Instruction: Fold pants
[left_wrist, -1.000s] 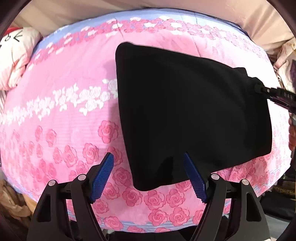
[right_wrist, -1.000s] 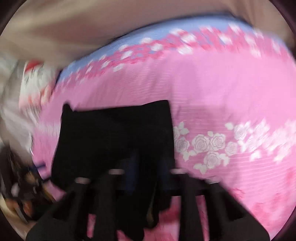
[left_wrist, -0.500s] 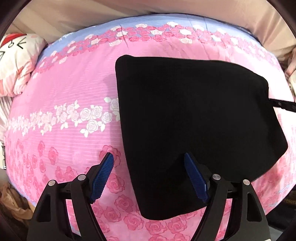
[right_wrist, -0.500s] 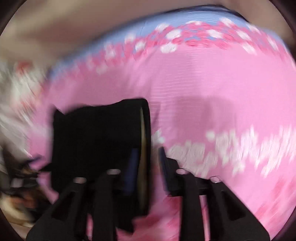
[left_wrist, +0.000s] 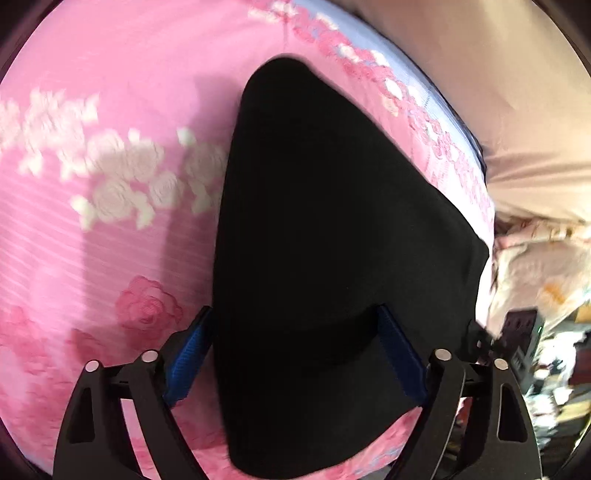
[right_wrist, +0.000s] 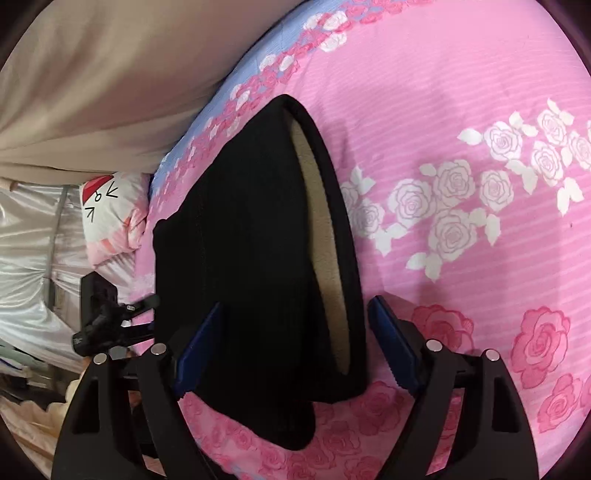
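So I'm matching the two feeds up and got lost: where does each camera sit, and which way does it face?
Left wrist: on the left gripper, looking along its open blue-padded fingers over the black pants on the pink bedspread.
Right wrist: on the right gripper, open fingers either side of the pants' tan-lined opening; the other gripper shows at left.
Shared: pants, bedspread, beige curtain.

Pants (right_wrist: 251, 266) on bedspread (right_wrist: 461, 92)
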